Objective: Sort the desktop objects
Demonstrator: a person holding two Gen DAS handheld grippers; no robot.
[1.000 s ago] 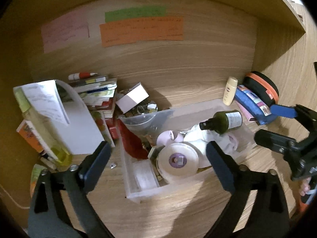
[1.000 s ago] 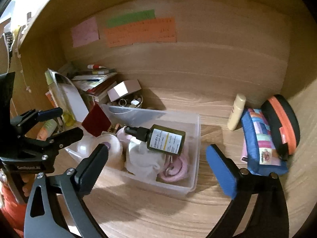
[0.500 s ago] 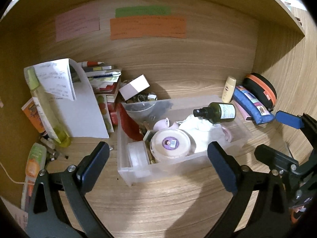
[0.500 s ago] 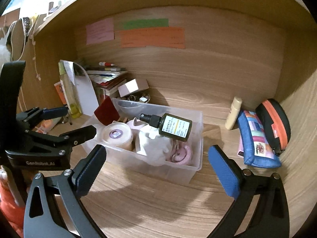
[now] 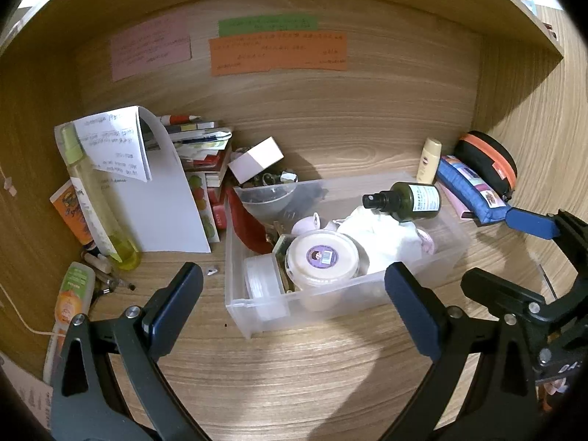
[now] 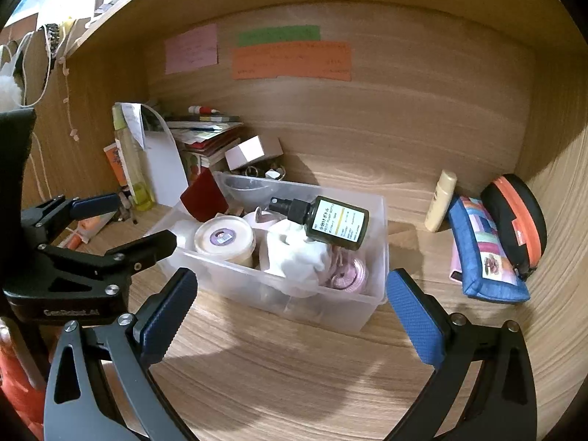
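Note:
A clear plastic bin (image 5: 341,303) (image 6: 364,294) stands mid-desk inside a wooden alcove. In it lie a dark green spray bottle (image 5: 408,200) (image 6: 327,222), a round white tub with a purple label (image 5: 322,259) (image 6: 224,239), white cloth (image 5: 382,231), a red item (image 5: 248,220) and a pink item (image 6: 347,273). My left gripper (image 5: 294,312) is open and empty, back from the bin's near edge. My right gripper (image 6: 290,312) is open and empty, in front of the bin's right part.
A cream tube (image 5: 428,161), a blue pencil case (image 5: 468,191) and a black-orange pouch (image 5: 488,160) lie at the right wall. At left stand a yellow-green bottle (image 5: 99,209), papers (image 5: 161,198), stacked books (image 5: 200,150) and a white box (image 5: 255,158).
Both grippers have drawn back and up from the bin, which now looks smaller. Both stay open and empty. The objects have not moved.

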